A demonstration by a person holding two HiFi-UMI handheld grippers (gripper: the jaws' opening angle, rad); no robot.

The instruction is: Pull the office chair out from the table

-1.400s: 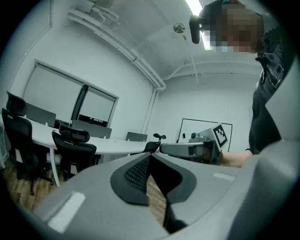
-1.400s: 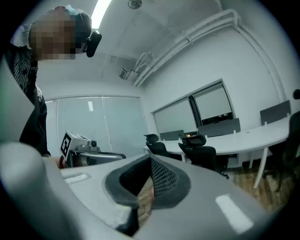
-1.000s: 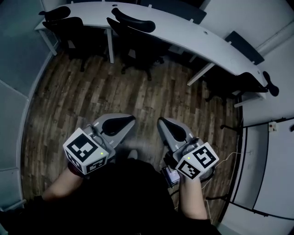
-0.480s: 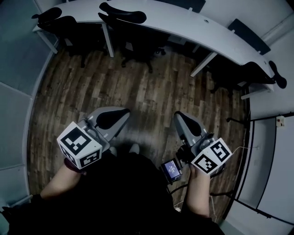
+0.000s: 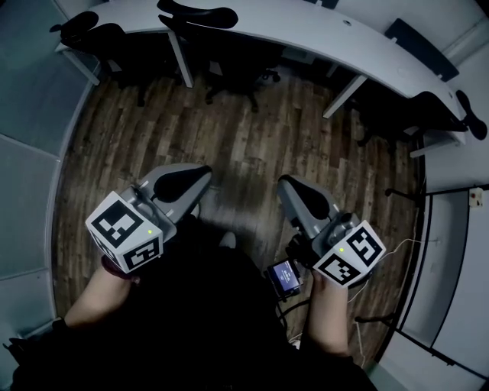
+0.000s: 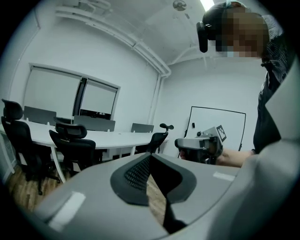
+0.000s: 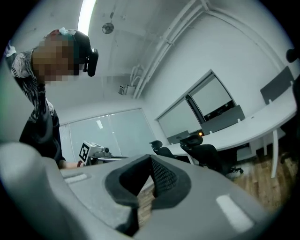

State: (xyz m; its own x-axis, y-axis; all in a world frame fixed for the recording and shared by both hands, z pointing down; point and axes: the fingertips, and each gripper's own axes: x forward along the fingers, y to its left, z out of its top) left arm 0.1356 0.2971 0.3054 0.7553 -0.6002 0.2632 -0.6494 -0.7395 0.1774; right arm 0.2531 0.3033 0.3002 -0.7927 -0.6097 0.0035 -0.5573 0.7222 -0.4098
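Wood flooring (image 5: 252, 130) separated the person from the curved tabletop (image 5: 321, 34), with the office chair (image 5: 200, 14) tucked under it. The left tool (image 5: 200, 174) and right tool (image 5: 286, 185) were pressed together, empty. Approaching, then opening onto the backrest, seemed next.

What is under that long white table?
Black office chairs sit tucked partly under the table, between its white legs. Its top hides most of their seats.

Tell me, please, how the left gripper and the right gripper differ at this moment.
The left gripper angles toward upper right in the head view; the right gripper angles toward upper left. A small screen sits beside the right gripper, none beside the left. Both are shut, empty, and over the wooden floor, short of the office chairs.
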